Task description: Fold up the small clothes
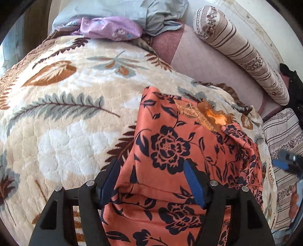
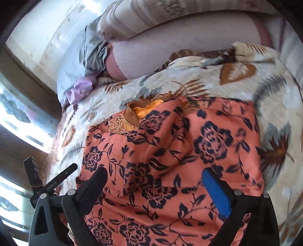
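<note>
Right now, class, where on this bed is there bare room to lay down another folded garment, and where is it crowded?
Free: the leaf-print blanket left of the orange floral garment, and the plain pink strip between blanket and striped bolster. Crowded: the far end, where lilac cloth and grey-blue bedding are heaped, and the garment's own patch.

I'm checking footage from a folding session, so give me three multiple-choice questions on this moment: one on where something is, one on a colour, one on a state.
1. Where does the garment lie?
A. on the leaf-print blanket
B. on a wooden chair
C. in a basket

2. What colour are the garment's flowers?
A. white
B. dark navy
C. yellow

3. How does the left gripper stand?
A. shut on the bolster
B. open over the garment
C. shut on the blanket

Answers: 1 A, blanket shows all around it; 2 B, dark blooms on orange cloth; 3 B, both fingers stand apart, cloth lying loose between.
</note>
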`<state>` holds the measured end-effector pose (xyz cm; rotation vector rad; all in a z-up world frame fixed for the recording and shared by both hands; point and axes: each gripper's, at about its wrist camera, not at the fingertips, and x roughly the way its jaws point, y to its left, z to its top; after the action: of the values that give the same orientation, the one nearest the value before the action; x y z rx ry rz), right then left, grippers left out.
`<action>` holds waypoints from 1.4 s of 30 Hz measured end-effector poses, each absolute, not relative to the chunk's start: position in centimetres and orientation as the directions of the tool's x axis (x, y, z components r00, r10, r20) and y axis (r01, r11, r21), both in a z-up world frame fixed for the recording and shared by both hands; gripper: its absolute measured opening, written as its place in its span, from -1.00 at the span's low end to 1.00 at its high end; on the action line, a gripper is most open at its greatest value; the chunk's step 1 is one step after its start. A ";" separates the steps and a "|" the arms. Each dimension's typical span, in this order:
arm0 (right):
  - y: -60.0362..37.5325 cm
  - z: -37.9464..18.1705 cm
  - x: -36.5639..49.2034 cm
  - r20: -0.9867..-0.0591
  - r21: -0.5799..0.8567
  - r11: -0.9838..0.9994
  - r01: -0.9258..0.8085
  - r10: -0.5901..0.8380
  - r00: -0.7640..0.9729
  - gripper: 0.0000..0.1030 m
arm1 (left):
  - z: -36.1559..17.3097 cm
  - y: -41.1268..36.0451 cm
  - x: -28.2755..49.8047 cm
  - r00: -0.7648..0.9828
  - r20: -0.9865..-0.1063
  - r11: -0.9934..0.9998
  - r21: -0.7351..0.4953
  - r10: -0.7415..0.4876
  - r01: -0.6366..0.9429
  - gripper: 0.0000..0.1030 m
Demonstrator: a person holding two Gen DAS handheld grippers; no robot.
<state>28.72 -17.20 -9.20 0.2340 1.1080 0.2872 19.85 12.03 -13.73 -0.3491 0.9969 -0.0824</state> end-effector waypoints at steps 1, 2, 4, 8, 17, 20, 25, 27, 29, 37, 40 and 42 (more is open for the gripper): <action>-14.6 -8.9 30.7 -0.879 0.247 0.959 -0.139 0.282 0.384 0.91 | -14.5 12.0 19.8 0.529 -0.817 0.940 -0.328 -0.231 -0.097 0.36; -12.1 -9.2 32.5 -0.917 0.149 0.975 -0.167 0.200 0.345 0.91 | -15.1 11.9 19.6 0.528 -0.817 0.938 -0.332 -0.233 -0.099 0.36; -9.1 -11.4 35.2 -0.968 0.020 0.982 -0.189 0.067 0.243 0.72 | -15.5 11.9 19.2 0.547 -0.806 0.939 -0.331 -0.228 -0.096 0.36; -10.9 -16.0 36.0 -0.990 -0.104 0.986 -0.127 -0.090 0.111 -0.65 | -15.6 12.5 18.9 0.551 -0.800 0.936 -0.342 -0.240 -0.089 0.36; -29.0 -19.8 23.9 -0.824 0.545 0.789 0.284 0.440 0.358 -0.33 | -16.3 13.2 18.5 0.567 -0.785 0.934 -0.350 -0.248 -0.076 0.37; -31.4 -20.4 21.9 -0.745 0.650 0.695 0.309 0.501 0.441 0.32 | -16.2 13.1 18.6 0.557 -0.793 0.937 -0.342 -0.246 -0.072 0.37; -33.8 -21.3 20.4 -0.674 0.726 0.606 0.324 0.537 0.508 0.43 | -16.4 13.0 19.0 0.548 -0.801 0.940 -0.333 -0.242 -0.071 0.43; -34.3 -21.4 20.2 -0.693 0.703 0.636 0.317 0.514 0.506 -0.30 | -16.5 12.5 19.2 0.547 -0.807 0.949 -0.308 -0.223 -0.068 0.44; -34.6 -20.8 20.0 -0.730 0.663 0.672 0.330 0.483 0.483 -0.68 | -16.5 12.3 19.3 0.549 -0.808 0.953 -0.297 -0.213 -0.067 0.44; -30.8 -6.0 24.2 -0.612 0.632 0.773 0.054 0.454 0.648 -0.88 | -16.7 12.4 19.5 0.560 -0.801 0.954 -0.294 -0.211 -0.061 0.44; -31.0 -0.8 23.0 -0.491 0.621 0.784 -0.025 0.413 0.767 -0.88 | -16.7 12.8 19.3 0.573 -0.785 0.944 -0.325 -0.236 -0.056 0.50; -32.7 -2.3 21.6 -0.464 0.648 0.762 0.008 0.386 0.797 -0.88 | -16.7 13.1 19.2 0.577 -0.777 0.936 -0.347 -0.251 -0.061 0.50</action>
<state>21.60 -32.72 -2.30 0.6818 0.6231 0.2208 19.19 13.10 -16.70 -0.3563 0.9544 -0.1141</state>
